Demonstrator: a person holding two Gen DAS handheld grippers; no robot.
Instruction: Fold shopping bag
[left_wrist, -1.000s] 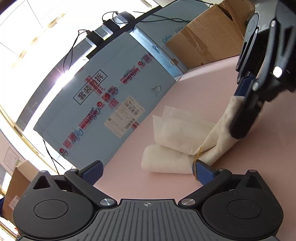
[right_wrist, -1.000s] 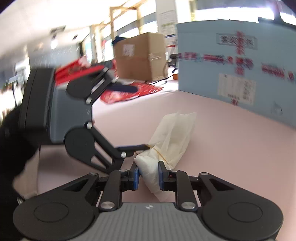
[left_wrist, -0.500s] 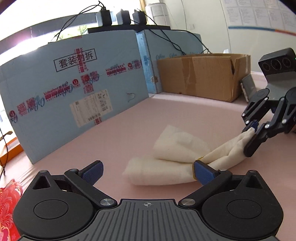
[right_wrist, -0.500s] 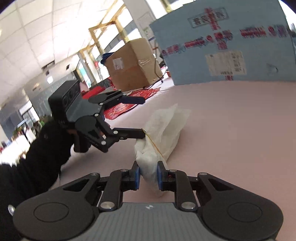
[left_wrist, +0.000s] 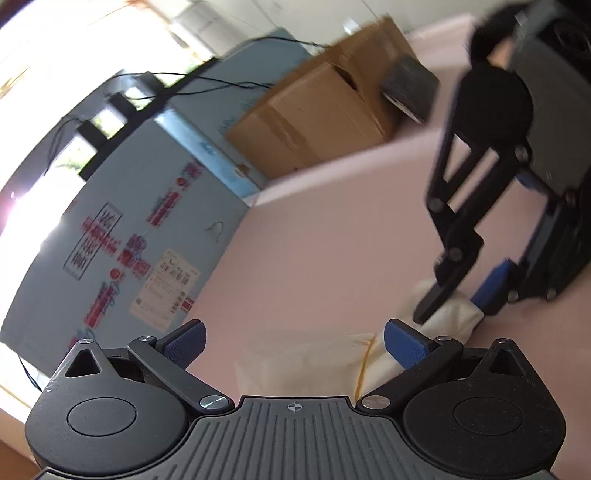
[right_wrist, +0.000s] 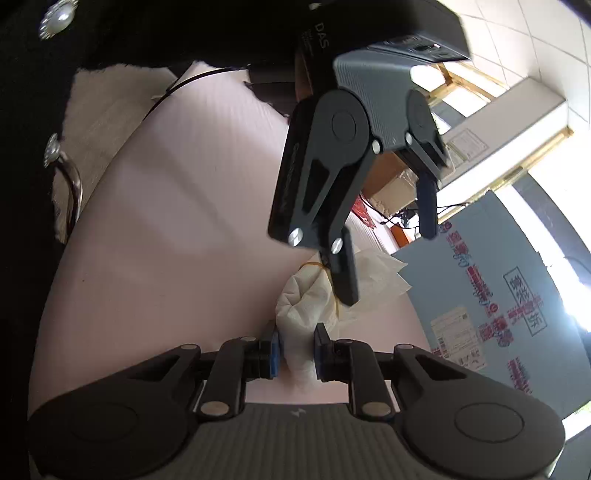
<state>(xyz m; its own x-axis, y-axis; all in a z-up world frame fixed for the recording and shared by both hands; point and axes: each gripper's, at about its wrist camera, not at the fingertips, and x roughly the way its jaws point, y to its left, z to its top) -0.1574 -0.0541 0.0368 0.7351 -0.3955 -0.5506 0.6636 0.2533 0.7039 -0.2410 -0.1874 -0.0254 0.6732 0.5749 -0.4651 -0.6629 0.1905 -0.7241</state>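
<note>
Pinching the soft, light shopping bag (right_wrist: 306, 306) bunched in my right tongs (right_wrist: 295, 347), my left tongs (left_wrist: 293, 341) gaping empty above its banded middle, the place I judge best to grip.

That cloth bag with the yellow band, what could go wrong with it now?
The right gripper pinches only one bunched end of the bag, so it might slip out. The left gripper is wide open with one finger beside the yellow rubber band; it could snag it or push the folds loose.

Storeroom-like workspace, cardboard boxes (left_wrist: 314, 122), blue printed carton (left_wrist: 122, 236), pink table (left_wrist: 332, 240)
</note>
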